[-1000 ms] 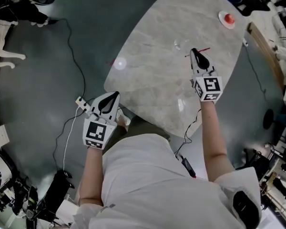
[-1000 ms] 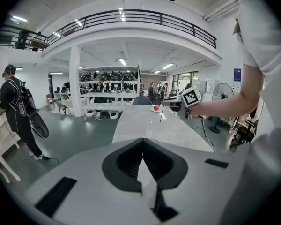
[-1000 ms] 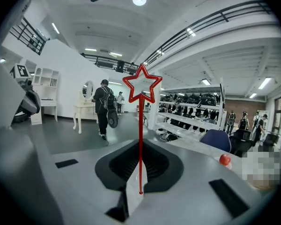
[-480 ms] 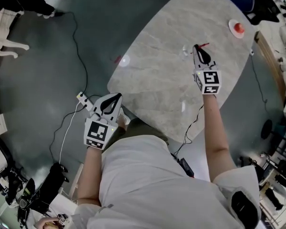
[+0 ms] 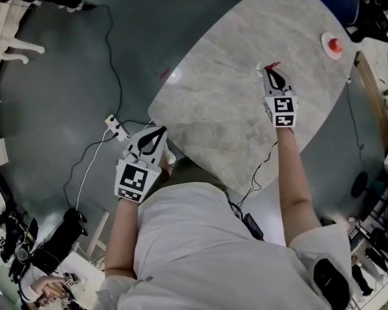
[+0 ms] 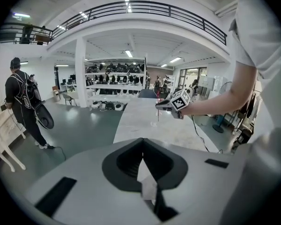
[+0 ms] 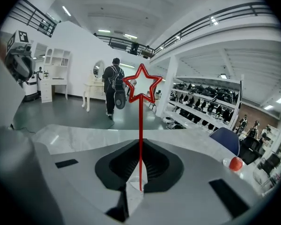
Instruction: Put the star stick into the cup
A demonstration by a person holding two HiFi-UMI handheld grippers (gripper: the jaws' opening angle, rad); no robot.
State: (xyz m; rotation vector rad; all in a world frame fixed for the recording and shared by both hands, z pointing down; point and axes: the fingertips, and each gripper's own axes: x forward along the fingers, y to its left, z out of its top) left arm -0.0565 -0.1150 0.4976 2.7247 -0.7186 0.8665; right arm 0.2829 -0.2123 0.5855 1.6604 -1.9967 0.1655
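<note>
In the right gripper view a red star stick (image 7: 141,125) stands upright, its lower end clamped in my shut right gripper (image 7: 138,187); the outlined star tops it. In the head view the right gripper (image 5: 269,70) hovers over the far part of the marble table (image 5: 213,115), and only a short red bit of the stick (image 5: 273,64) shows. A faint clear cup (image 5: 259,70) sits just left of its tip. My left gripper (image 5: 152,136) is shut on nothing, off the table's near-left edge. The left gripper view shows the right gripper (image 6: 162,105) with the stick hanging below it.
A white dish with a red ball (image 5: 334,44) rests at the table's far right, also visible as the red ball (image 7: 235,163). A power strip and cables (image 5: 115,126) lie on the floor. A person with a backpack (image 6: 23,97) stands to the left.
My right gripper has carried the stick across the table toward the clear cup and turned it from slanting to nearly upright. The left gripper has stayed put.
</note>
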